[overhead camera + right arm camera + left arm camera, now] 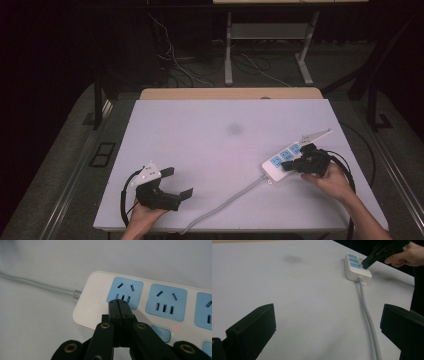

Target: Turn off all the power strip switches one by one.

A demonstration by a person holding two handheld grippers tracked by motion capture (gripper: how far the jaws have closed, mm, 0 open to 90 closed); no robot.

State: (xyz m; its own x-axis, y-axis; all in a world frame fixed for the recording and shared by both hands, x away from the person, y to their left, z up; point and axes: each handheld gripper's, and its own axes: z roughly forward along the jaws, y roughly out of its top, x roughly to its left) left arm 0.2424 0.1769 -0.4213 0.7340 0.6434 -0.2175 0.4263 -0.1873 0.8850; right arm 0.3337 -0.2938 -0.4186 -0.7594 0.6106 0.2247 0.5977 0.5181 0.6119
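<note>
A white power strip (pixel 280 161) with blue sockets lies at the table's right side, and its grey cable (pixel 225 202) runs off toward the front edge. My right gripper (pixel 288 167) is shut, its tips down on the strip's cable end. In the right gripper view the joined tips (pixel 118 304) sit at the lower edge of the first blue socket (pixel 125 290) on the strip (pixel 93 298). My left gripper (pixel 177 183) rests open at the front left, nothing between its jaws. From the left gripper view (pixel 328 322) the strip (pixel 354 267) lies far ahead.
A blue switch button (pixel 161 334) and a small red light (pixel 176 327) sit on the strip just right of the tips. The cable (pixel 367 312) runs past the left gripper's right jaw. A faint grey smudge (pixel 234 129) marks the white table (pixel 200 135).
</note>
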